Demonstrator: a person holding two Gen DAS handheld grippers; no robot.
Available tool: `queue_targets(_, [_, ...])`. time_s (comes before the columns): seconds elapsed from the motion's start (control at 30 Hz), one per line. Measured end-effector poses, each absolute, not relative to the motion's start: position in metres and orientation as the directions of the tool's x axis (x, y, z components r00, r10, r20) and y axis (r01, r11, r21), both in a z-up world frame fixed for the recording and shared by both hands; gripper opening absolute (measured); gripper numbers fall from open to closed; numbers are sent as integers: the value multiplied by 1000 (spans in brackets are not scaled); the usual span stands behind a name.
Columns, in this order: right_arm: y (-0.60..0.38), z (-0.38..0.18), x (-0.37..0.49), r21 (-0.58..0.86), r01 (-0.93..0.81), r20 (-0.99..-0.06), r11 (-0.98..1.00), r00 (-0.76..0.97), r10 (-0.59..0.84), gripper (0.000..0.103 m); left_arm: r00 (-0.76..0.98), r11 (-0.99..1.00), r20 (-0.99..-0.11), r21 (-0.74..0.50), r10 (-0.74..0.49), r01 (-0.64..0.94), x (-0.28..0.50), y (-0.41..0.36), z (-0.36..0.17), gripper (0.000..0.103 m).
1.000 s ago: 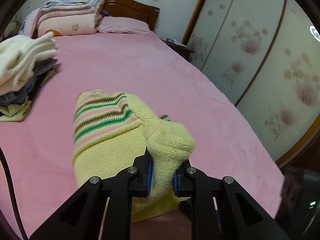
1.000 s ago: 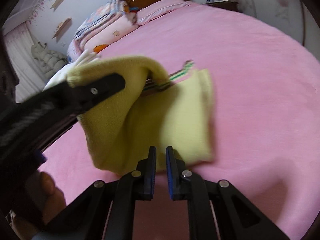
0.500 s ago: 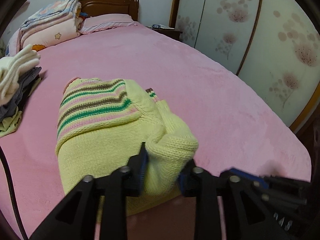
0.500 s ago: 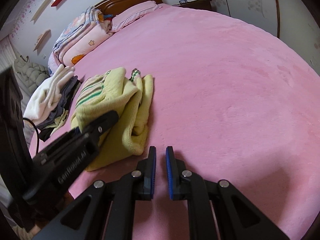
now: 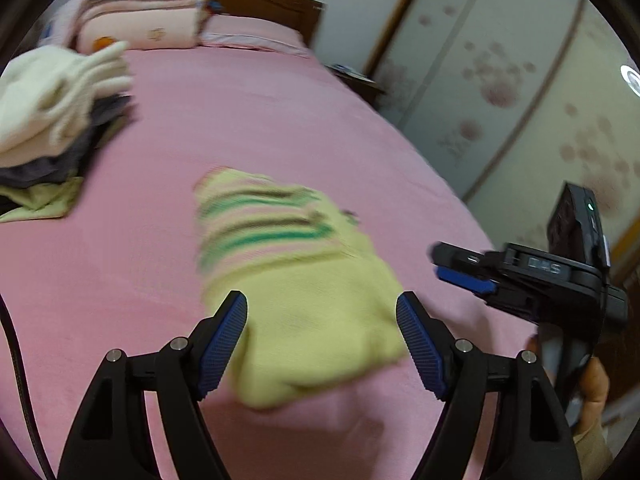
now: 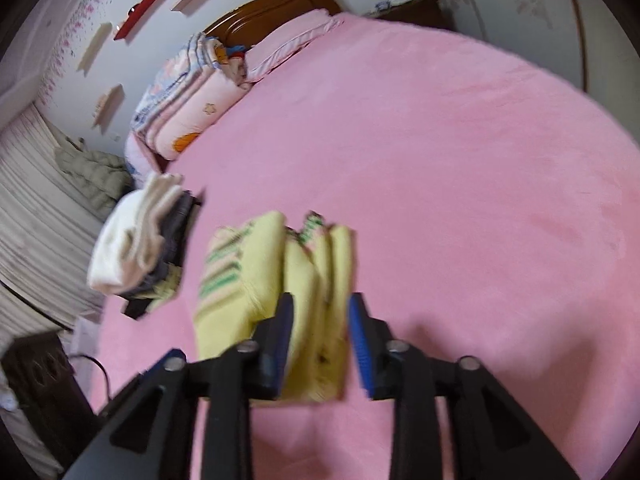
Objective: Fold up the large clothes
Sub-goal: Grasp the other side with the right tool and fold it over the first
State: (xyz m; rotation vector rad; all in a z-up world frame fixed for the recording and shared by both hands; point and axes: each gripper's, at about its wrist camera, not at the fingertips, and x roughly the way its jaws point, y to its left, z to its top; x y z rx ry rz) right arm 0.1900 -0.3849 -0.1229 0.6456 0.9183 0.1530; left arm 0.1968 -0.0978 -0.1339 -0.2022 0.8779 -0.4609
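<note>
At the far left of the bed, a stack of folded clothes sits with a cream knit on top and grey and pale green pieces under it. Nearer the middle lies the yellow sweater, folded into a thick, compact bundle on the pink cover. Its far end carries green, brown and pink stripes; the near end is plain yellow knit. In the right wrist view several folded layers show along its edge. The left tool has just been opening, its blue pads now standing wide to either side of the sweater's near end, clear of the knit. To the right, the right tool has also just been opening, its jaws partly apart; the sweater's near edge lies between them, though blur hides whether the pads touch it.
</note>
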Motion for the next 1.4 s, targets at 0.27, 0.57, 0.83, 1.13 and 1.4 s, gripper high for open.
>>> queue_targets(0.27, [-379,-166,233,720,199,-667,665,465,582,36,481,923,-788,-335,-384,189,245,-74,-175,76])
queue_targets(0.57, [-376,-180,247,819,218,-568,531,436,698,48,442,904,-789,-351,-426,246,255,-90,-186,76])
queue_targets(0.83, [-364,-194,298,827,216,-561,519,388,732,55,439,902,-791,-334,-426,274,252,-103,-184,76])
queue_targets(1.13, [-341,-184,329,724,89,-666,685,351,658,55,440,903,-794,-313,-420,296,258,-114,-182,76])
queue_targets(1.4, [-324,-147,313,564,-102,-704,819,459,542,22,447,904,-791,-314,-418,291,261,-115,-180,76])
